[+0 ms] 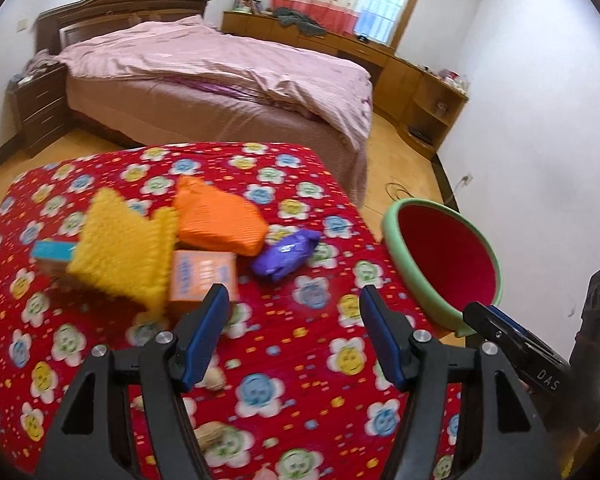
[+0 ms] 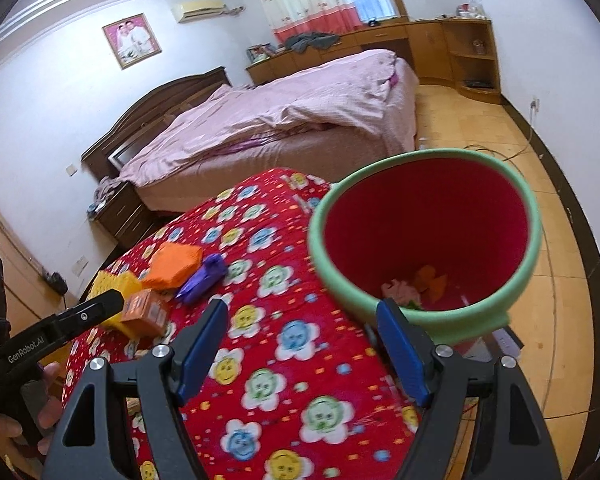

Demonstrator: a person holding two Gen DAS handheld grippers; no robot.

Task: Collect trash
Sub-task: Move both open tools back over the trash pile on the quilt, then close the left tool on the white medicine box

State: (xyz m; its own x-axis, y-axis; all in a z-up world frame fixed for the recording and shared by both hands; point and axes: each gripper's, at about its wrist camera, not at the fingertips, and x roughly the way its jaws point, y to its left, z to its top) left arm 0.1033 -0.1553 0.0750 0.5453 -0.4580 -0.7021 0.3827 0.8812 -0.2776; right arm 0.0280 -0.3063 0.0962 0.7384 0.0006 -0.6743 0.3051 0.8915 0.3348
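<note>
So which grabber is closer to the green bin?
Right. The right gripper sits beside the green bin, one blue finger just under its rim. The left gripper hangs over the flowery red cloth, nearer the wrappers.

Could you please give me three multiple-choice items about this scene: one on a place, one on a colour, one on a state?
1. Where is the bin?
A. On the bed
B. Beside the red flowered cloth, at its right edge
C. On the shelf

2. What colour is the bin inside?
A. Red
B. Blue
C. White

3. How are the jaws of the right gripper?
A. Shut on the purple wrapper
B. Shut on the bin rim
C. Open, holding nothing

Answers:
1. B, the right wrist view shows the bin against the cloth's right edge, with floor behind it.
2. A, the inner wall is red under a green rim.
3. C, only cloth shows between the blue pads; the purple wrapper lies farther away by the orange packet.
</note>
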